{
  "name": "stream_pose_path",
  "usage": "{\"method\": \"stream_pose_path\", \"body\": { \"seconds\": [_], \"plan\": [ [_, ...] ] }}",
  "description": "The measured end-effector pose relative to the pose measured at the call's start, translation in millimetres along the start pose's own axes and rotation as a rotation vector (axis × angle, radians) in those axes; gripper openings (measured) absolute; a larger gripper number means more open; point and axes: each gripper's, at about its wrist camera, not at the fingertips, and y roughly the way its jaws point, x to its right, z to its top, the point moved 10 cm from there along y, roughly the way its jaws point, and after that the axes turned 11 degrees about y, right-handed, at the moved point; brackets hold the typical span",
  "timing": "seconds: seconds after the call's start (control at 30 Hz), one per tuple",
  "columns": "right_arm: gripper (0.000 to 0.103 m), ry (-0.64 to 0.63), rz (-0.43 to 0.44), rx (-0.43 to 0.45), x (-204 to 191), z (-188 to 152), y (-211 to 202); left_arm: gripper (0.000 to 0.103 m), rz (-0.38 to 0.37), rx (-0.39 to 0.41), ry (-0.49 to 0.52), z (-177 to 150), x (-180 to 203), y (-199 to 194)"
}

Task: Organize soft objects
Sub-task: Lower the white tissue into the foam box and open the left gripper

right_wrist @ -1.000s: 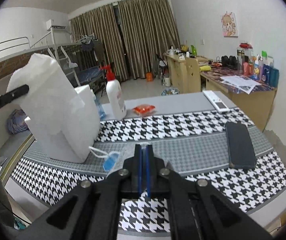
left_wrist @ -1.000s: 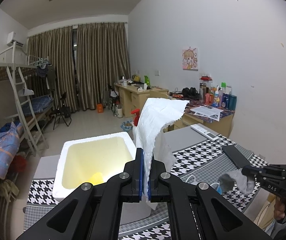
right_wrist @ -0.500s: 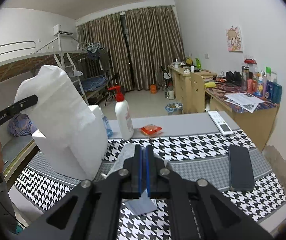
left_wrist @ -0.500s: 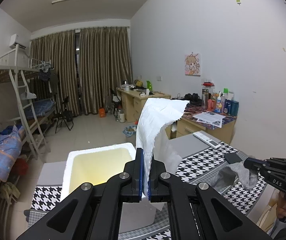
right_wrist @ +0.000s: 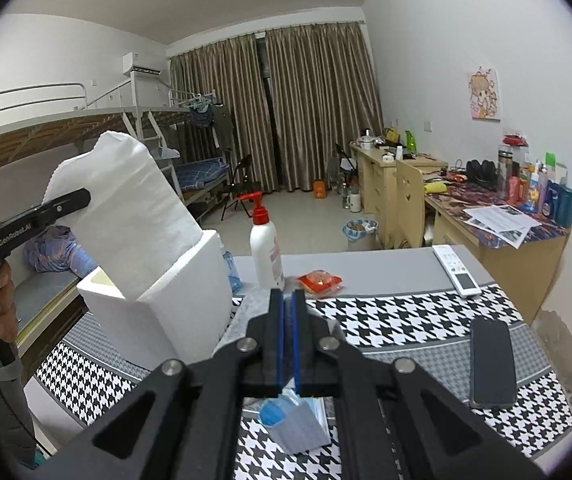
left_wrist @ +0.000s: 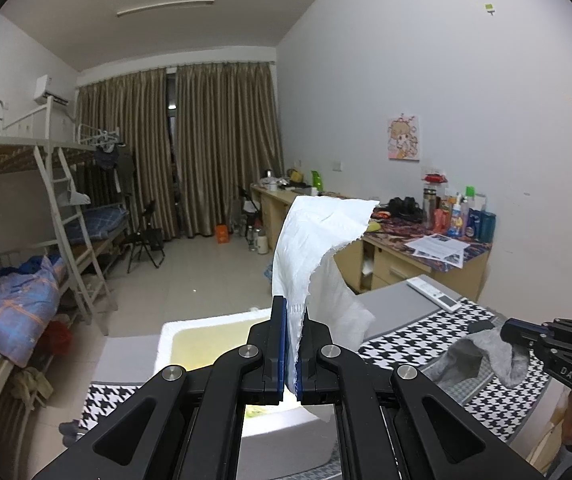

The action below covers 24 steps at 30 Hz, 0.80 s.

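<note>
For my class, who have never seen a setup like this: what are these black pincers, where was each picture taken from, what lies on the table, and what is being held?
There is no robot. A person holds a two-finger tool in each hand, with a wide-angle camera on each looking along its fingers.

The left camera's picture shows the left tool shut on a white tissue above a white foam box. At its right edge is the right tool, shut on a grey sock.

The right camera's picture shows the same scene from the other side: the right tool in the foreground with grey fabric below it.

On the checked table lie a phone, a remote, a pump bottle, an orange packet and the box.
</note>
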Motion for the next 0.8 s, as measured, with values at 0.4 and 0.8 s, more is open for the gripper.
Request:
{"method": "stream_pose_path", "body": {
  "seconds": [0.4, 0.8],
  "plan": [
    [0.005, -0.019, 0.044, 0.004, -19, 12, 13, 0.003, 0.110, -0.035, 0.001, -5, -22, 16],
    [0.005, -0.037, 0.069, -0.005, -34, 16, 25, 0.003, 0.163, -0.086, 0.005, -16, -38, 33]
  ]
}}
